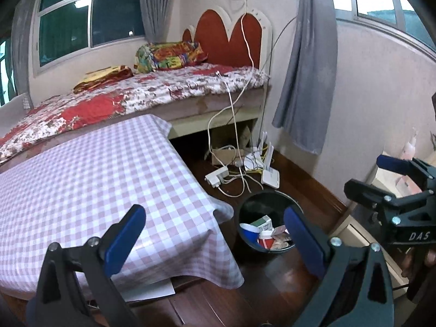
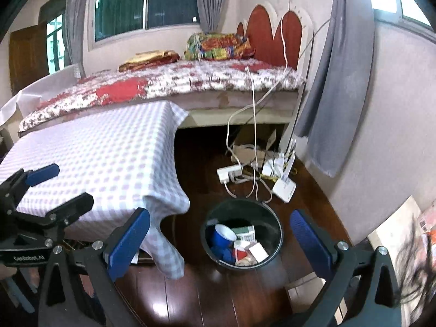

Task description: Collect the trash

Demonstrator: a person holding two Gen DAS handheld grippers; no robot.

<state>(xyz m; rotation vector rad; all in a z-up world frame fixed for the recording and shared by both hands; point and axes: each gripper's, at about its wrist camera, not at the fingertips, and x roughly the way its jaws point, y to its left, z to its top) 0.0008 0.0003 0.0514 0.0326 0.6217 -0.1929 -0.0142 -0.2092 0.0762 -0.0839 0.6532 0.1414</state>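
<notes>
A: Start with the big things; where does everything sit?

B: The bed with the red-and-white floral quilt (image 1: 152, 92) runs along the far wall; the table under the pink-and-white checked cloth (image 1: 90, 174) stands in front of it, its top bare of litter; the round black plastic bin (image 2: 275, 234) stands on the dark wooden floor (image 2: 212, 291) just beside the table's corner, presumably so that things can be dropped straight off the edge.

A: And the trash itself?

B: Inside the bin: a blue paper cup (image 2: 222, 234), small white-and-green cartons (image 2: 246, 233), a red-and-white cup (image 1: 265, 241); judging by the bare cloth, collecting looks nearly done.

A: The grippers?

B: The left gripper (image 1: 215, 234) hangs over the table's near corner, blue pads spread wide, nothing between them; the right gripper (image 2: 220, 239) frames the bin from above, equally wide and empty (each shows up at the edge of the other's view).

A: Room to move?

B: Open floor in front of the bin; behind it, white cables and a power strip (image 2: 230, 173) lie near the rim; the drooping cloth corner hangs close on the left.
</notes>
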